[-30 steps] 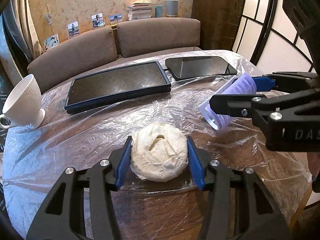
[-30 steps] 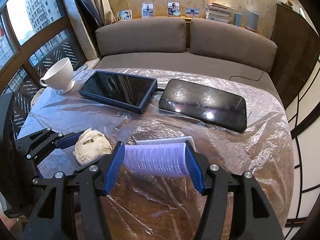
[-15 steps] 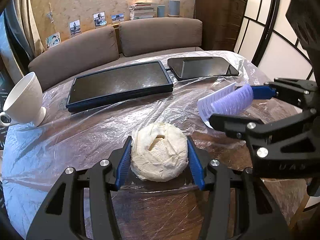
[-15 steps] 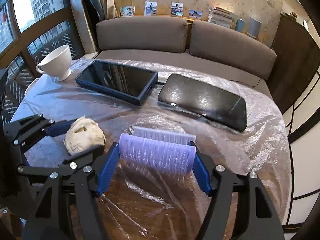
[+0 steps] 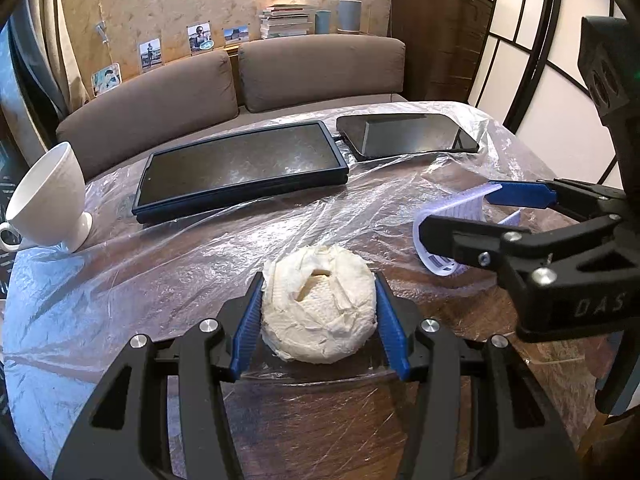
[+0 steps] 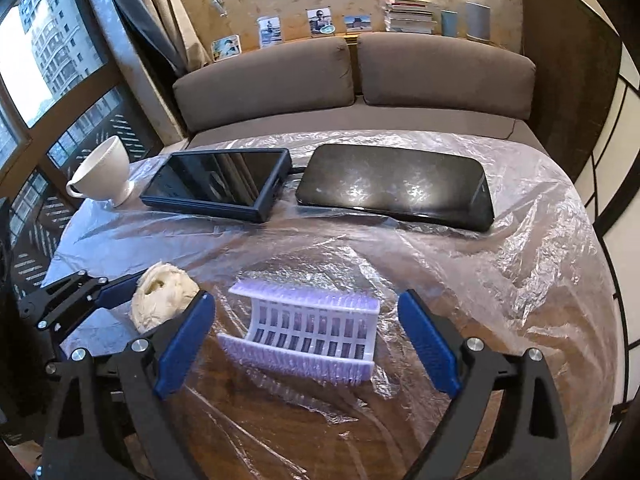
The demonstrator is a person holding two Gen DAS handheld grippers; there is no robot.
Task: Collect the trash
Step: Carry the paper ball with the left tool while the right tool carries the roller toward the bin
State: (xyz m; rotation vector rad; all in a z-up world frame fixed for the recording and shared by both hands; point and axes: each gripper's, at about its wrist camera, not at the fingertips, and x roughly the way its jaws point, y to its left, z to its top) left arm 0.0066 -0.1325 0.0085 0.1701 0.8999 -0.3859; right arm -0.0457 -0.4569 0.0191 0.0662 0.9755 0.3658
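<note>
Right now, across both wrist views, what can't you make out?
- Where the trash goes: no bin in either view.
- Underside of the paper wad: hidden by itself and the left gripper clamping it.
- Print on the purple-white plastic piece: too small; right gripper open around it.
- Table's near edge: cut off.

The left gripper [image 5: 318,312] clamps its blue pads on a crumpled white paper wad [image 5: 318,308]. The right gripper [image 6: 306,330] has just been opening; a curved white plastic comb piece [image 6: 308,330] lies loose between its spread jaws.
</note>
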